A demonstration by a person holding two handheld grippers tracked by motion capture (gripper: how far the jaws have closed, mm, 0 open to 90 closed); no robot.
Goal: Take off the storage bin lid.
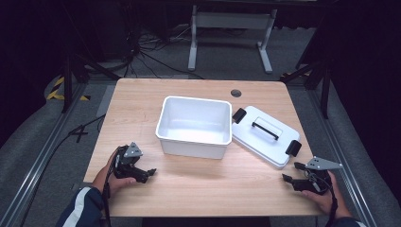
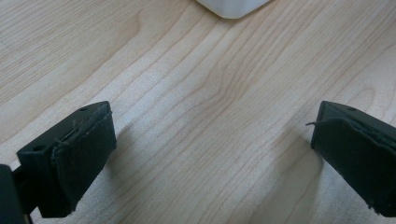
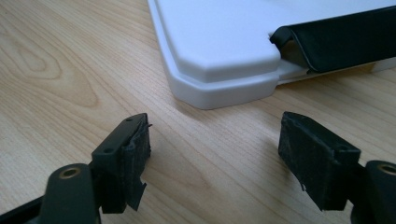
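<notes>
White plastic marks the two main things on the wooden table (image 1: 142, 99): an open bin (image 1: 194, 125) near the centre and its lid (image 1: 265, 135) lying flat just right of it, black handle up, black clips at both ends. The left gripper (image 1: 150, 173) rests near the table's front left edge, jaws spread wide and empty, with bare wood between it and the bin's corner (image 2: 232, 8). The right gripper (image 1: 292, 172) sits by the front right edge, jaws likewise wide apart and holding nothing, the lid's corner (image 3: 219, 79) just ahead of them. Bare wood spans the front of the table between the two grippers.
</notes>
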